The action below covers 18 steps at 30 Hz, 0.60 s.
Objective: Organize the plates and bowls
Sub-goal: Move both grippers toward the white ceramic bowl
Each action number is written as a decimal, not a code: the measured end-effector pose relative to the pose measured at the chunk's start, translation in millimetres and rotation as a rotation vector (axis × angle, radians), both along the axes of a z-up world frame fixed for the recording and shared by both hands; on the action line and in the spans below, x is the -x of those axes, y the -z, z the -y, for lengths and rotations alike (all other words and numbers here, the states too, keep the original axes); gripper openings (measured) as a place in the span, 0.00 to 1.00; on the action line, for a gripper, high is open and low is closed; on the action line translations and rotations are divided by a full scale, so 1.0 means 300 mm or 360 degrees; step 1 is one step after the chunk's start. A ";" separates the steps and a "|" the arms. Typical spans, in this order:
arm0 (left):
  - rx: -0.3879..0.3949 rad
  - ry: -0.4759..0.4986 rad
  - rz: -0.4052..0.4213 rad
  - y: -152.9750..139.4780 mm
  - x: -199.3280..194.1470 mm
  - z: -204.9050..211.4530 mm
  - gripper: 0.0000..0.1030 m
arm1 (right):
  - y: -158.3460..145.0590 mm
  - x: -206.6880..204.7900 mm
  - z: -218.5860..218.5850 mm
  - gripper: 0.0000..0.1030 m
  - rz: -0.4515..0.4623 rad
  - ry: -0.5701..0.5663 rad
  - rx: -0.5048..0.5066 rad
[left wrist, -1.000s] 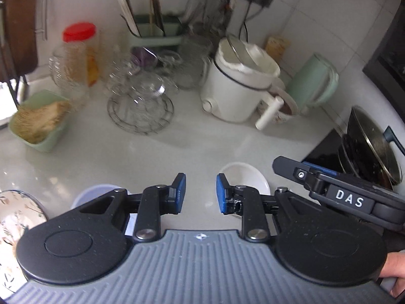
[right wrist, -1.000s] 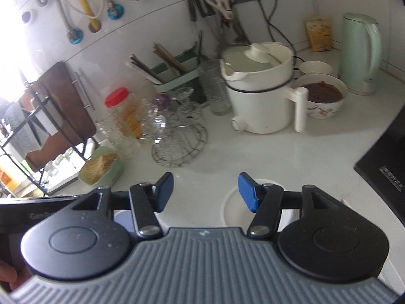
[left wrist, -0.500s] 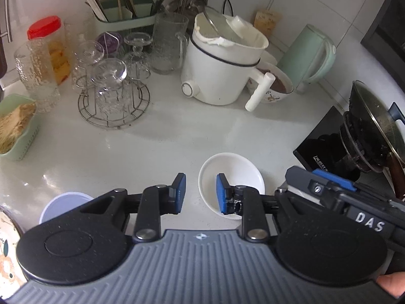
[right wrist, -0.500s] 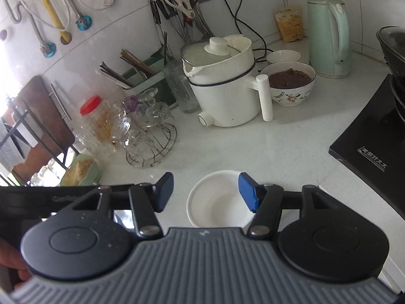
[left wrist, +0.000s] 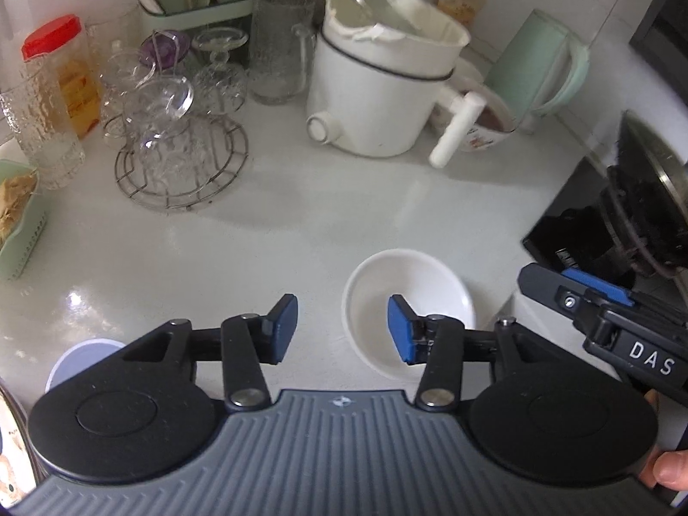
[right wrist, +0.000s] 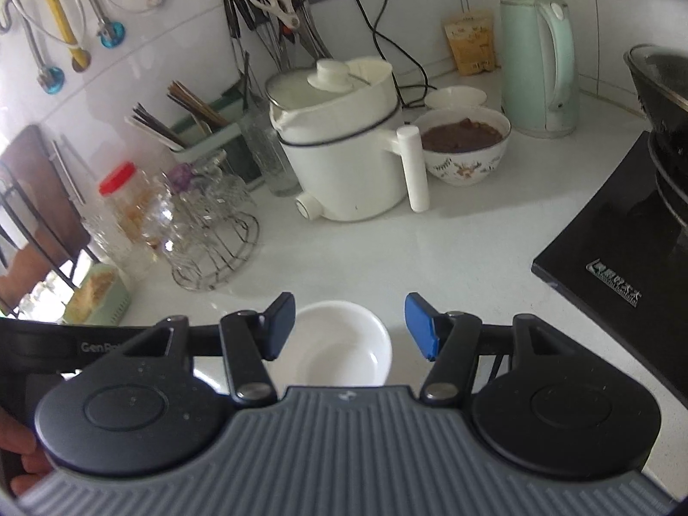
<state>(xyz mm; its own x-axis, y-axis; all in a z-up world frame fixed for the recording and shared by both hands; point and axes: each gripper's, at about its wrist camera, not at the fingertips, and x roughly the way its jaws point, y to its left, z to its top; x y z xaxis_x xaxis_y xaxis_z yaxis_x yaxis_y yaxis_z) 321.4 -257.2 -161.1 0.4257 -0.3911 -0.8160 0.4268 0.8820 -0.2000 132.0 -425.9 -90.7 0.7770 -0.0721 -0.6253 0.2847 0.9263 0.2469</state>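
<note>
A small white bowl [left wrist: 408, 296] sits empty on the white counter. My left gripper [left wrist: 342, 329] is open, with its right finger over the bowl's near left rim. In the right wrist view the same bowl [right wrist: 344, 348] lies between the fingers of my open right gripper [right wrist: 350, 329], just below them. A pale blue plate [left wrist: 79, 361] and a patterned plate [left wrist: 10, 464] lie at the lower left of the left wrist view. A patterned bowl of brown food [right wrist: 466, 146] and a small white bowl [right wrist: 456, 96] stand at the back.
A white electric pot [right wrist: 344, 146], a green kettle [right wrist: 539, 64], a wire rack of glasses [left wrist: 180, 146], a red-lidded jar [left wrist: 60, 73] and a green basket [left wrist: 17, 219] line the back and left. A black stove with a pan [right wrist: 636, 215] is at the right.
The left gripper's jaws have opened wider. Both grippers have come lower and closer to the white bowl, which now lies between the right gripper's fingers.
</note>
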 end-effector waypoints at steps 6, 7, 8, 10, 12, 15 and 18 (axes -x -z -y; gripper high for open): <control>-0.0045 0.0013 -0.0027 0.053 -0.035 0.009 0.51 | 0.066 -0.032 0.017 0.58 -0.0033 0.0008 -0.0009; -0.0056 0.0019 -0.0026 0.057 -0.039 0.013 0.51 | 0.076 -0.040 0.021 0.58 -0.0050 0.0016 -0.0007; -0.0056 0.0033 -0.0026 0.061 -0.045 0.017 0.51 | 0.082 -0.044 0.024 0.58 -0.0065 0.0026 -0.0003; -0.0061 0.0042 -0.0025 0.071 -0.056 0.031 0.51 | 0.090 -0.053 0.035 0.58 -0.0094 0.0034 -0.0026; -0.0060 0.0026 -0.0034 0.087 -0.068 0.045 0.51 | 0.100 -0.061 0.046 0.58 -0.0114 0.0022 -0.0050; -0.0055 0.0027 -0.0063 0.120 -0.086 0.067 0.51 | 0.124 -0.083 0.045 0.58 -0.0170 -0.0017 -0.0033; -0.0034 0.0020 -0.0130 0.156 -0.104 0.076 0.50 | 0.151 -0.097 0.048 0.57 -0.0199 -0.0042 -0.0043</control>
